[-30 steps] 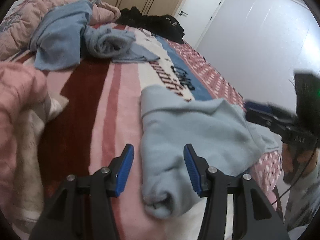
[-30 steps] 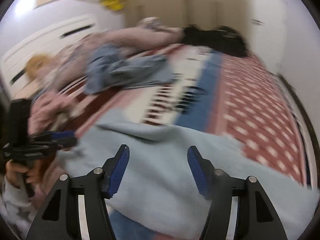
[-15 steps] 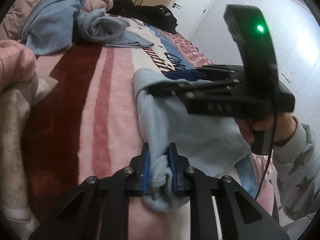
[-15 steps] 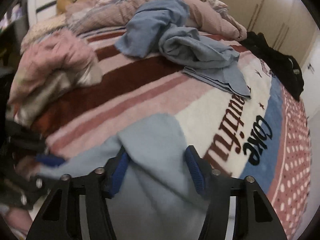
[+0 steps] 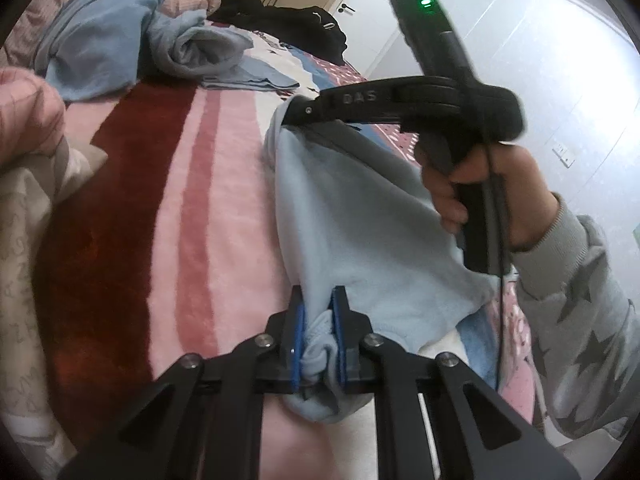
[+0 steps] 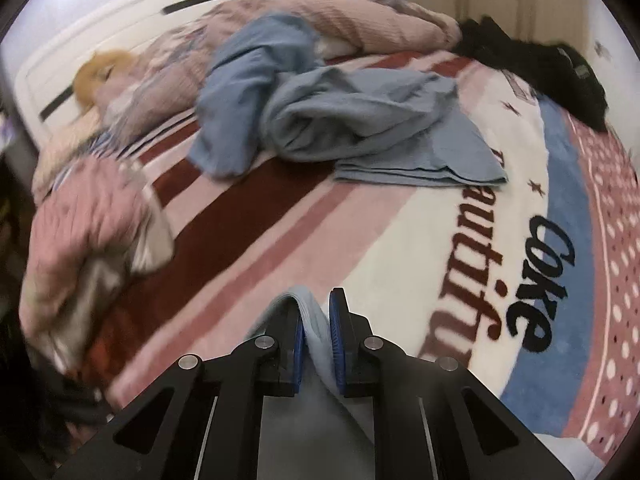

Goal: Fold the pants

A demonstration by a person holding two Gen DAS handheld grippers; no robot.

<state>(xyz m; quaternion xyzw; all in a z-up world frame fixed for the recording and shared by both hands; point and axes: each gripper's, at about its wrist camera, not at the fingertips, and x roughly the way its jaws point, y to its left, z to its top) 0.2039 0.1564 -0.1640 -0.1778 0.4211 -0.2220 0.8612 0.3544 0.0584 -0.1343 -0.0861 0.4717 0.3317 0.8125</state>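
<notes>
Light blue pants [image 5: 360, 232] lie on the striped bed blanket [image 5: 192, 208]. My left gripper [image 5: 318, 336] is shut on a bunched end of the pants at the near edge. My right gripper [image 6: 316, 336] is shut on a folded edge of the same pants [image 6: 310, 312]. In the left wrist view the right gripper [image 5: 296, 114] pinches the far corner of the pants and holds it raised. The cloth stretches between the two grippers.
A heap of blue-grey clothes [image 6: 328, 120] and a folded piece lie further up the bed. Black garments [image 6: 552, 68] sit at the far edge. A pink quilt [image 6: 92, 232] is bunched at the left. A white headboard [image 6: 100, 40] stands behind.
Both grippers went from open over the pants to shut on them. The right gripper has swung across and lifted its corner.
</notes>
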